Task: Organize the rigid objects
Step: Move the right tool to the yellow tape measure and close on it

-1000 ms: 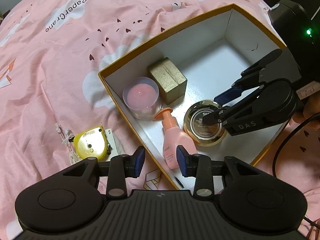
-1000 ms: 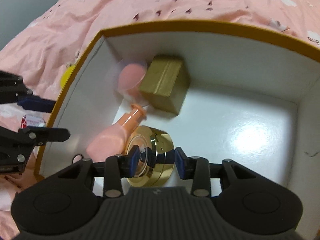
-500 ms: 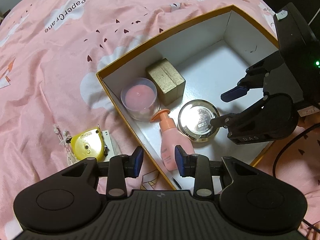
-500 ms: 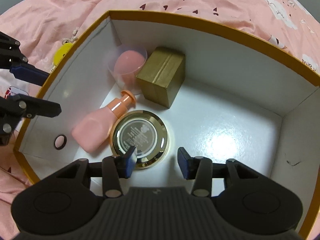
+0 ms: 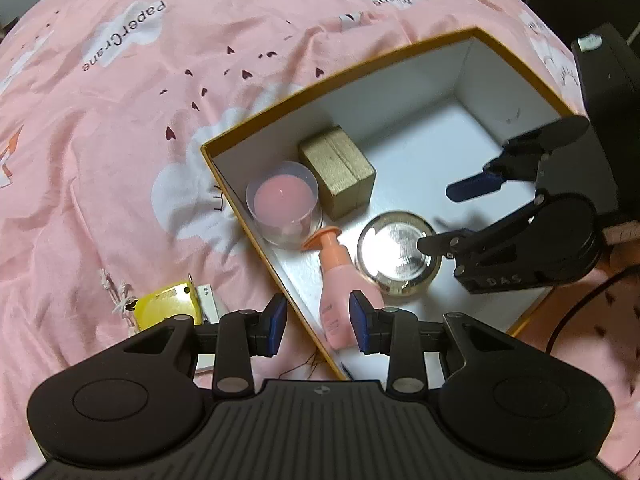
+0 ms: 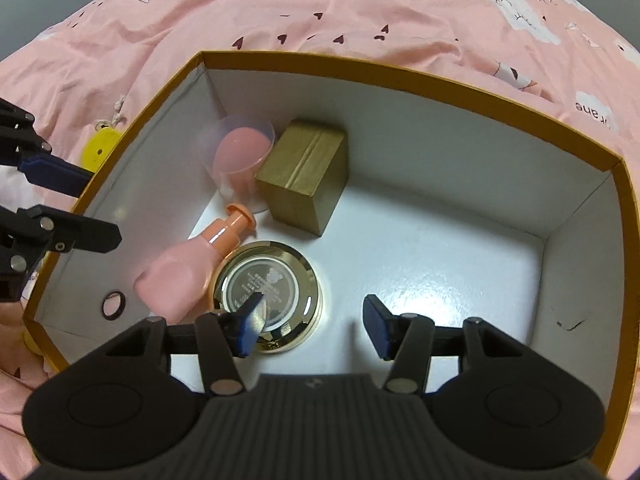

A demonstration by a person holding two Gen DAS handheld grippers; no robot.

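A gold-rimmed white box (image 5: 520,76) (image 6: 400,76) lies on the pink bedspread. Inside it are a pink candle jar (image 5: 282,204) (image 6: 240,152), a gold cube box (image 5: 338,170) (image 6: 304,184), a pink pump bottle (image 5: 340,284) (image 6: 192,268) lying on its side, and a round gold compact (image 5: 396,252) (image 6: 268,296) lying flat. My right gripper (image 6: 312,328) (image 5: 448,216) is open and empty, hovering above the compact. My left gripper (image 5: 318,320) is open and empty over the box's near wall. A yellow tape measure (image 5: 166,306) (image 6: 100,148) lies on the bedspread outside the box.
A white card (image 5: 208,300) lies under the tape measure. A small dark ring (image 6: 113,304) marks the box's near inner wall. The right half of the box floor (image 6: 440,264) is bare. A black cable (image 5: 580,308) runs at the right.
My right gripper let go of the gold compact, which now lies flat in the box, then opened wider and rose. My left gripper barely moved.
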